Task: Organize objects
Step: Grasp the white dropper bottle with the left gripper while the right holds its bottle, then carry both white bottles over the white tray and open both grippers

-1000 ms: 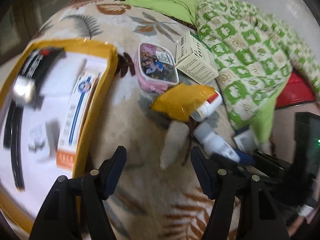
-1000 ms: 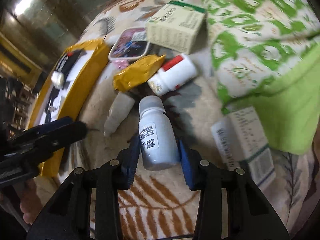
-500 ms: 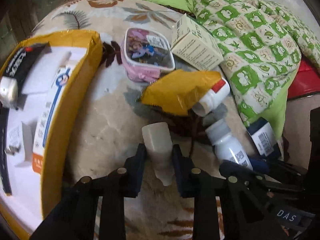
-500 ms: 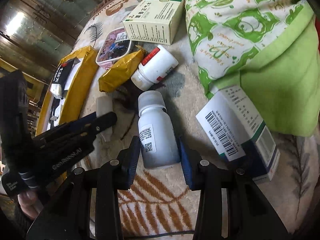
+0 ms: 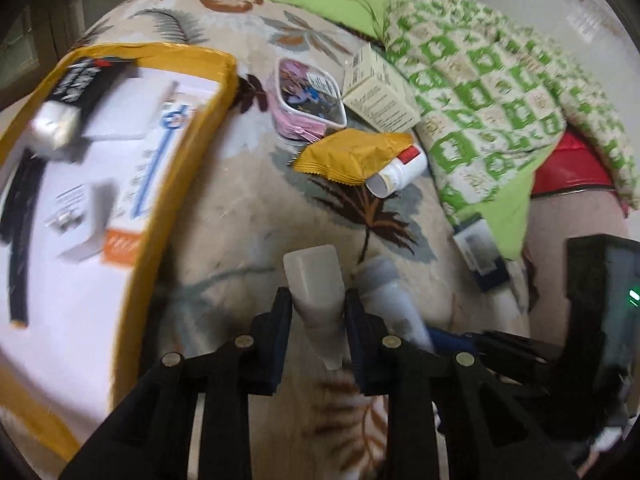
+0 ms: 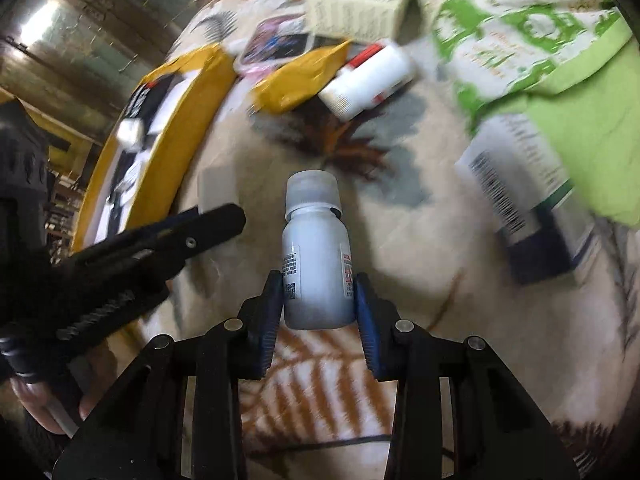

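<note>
My left gripper (image 5: 318, 310) is shut on a small translucent white tube (image 5: 318, 292) and holds it above the patterned blanket (image 5: 248, 208). My right gripper (image 6: 316, 300) is shut on a white pill bottle (image 6: 314, 260) with a grey cap, also lifted; this bottle shows beside the tube in the left wrist view (image 5: 386, 296). The left gripper shows at the left of the right wrist view (image 6: 216, 224). A yellow-rimmed tray (image 5: 188, 152) lies to the left, holding a black case (image 5: 82, 80), a long white-and-orange box (image 5: 148, 172) and a small white box (image 5: 80, 220).
On the blanket lie a yellow sachet (image 5: 352, 156), a red-capped white bottle (image 5: 400, 170), a pink picture pouch (image 5: 308, 98), a cream carton (image 5: 378, 92) and a barcode box (image 6: 524, 200). A green checked cloth (image 5: 500, 88) covers the right side. A dark device (image 5: 604, 300) stands at right.
My left gripper closed on the tube and lifted it off the blanket. My right gripper raised the pill bottle. Both views are blurred by motion.
</note>
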`<state>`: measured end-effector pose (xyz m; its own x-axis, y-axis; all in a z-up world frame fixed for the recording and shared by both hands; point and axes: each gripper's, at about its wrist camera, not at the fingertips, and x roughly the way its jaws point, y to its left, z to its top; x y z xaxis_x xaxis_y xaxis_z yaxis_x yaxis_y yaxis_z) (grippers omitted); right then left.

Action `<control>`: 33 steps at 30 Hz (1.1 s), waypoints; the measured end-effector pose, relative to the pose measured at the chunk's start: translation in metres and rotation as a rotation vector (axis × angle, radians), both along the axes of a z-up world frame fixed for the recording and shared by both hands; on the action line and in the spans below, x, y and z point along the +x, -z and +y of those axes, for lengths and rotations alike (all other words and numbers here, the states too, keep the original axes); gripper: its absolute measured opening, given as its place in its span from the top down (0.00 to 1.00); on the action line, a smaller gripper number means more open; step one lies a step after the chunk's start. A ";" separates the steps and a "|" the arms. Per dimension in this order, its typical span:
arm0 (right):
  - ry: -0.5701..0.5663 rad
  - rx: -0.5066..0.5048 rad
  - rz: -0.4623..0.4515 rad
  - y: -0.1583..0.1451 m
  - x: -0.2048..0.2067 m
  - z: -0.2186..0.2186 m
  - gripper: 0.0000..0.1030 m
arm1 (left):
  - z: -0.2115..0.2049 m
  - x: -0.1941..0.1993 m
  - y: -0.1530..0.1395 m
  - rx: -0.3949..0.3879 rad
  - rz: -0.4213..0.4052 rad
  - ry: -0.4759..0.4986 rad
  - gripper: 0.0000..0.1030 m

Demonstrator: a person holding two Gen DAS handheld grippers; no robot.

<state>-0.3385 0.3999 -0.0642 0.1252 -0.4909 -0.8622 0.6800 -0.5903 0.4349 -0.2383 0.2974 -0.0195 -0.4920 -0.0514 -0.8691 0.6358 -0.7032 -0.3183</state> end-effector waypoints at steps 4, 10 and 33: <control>-0.042 -0.056 0.004 -0.019 0.019 -0.010 0.66 | -0.003 0.034 -0.029 -0.004 0.055 -0.044 0.75; -0.102 -0.134 0.045 -0.059 0.046 -0.025 0.66 | -0.030 0.083 -0.052 -0.045 0.085 -0.125 0.75; -0.385 -0.074 0.068 -0.058 0.137 -0.148 0.66 | -0.137 0.188 -0.020 -0.016 -0.092 -0.228 0.75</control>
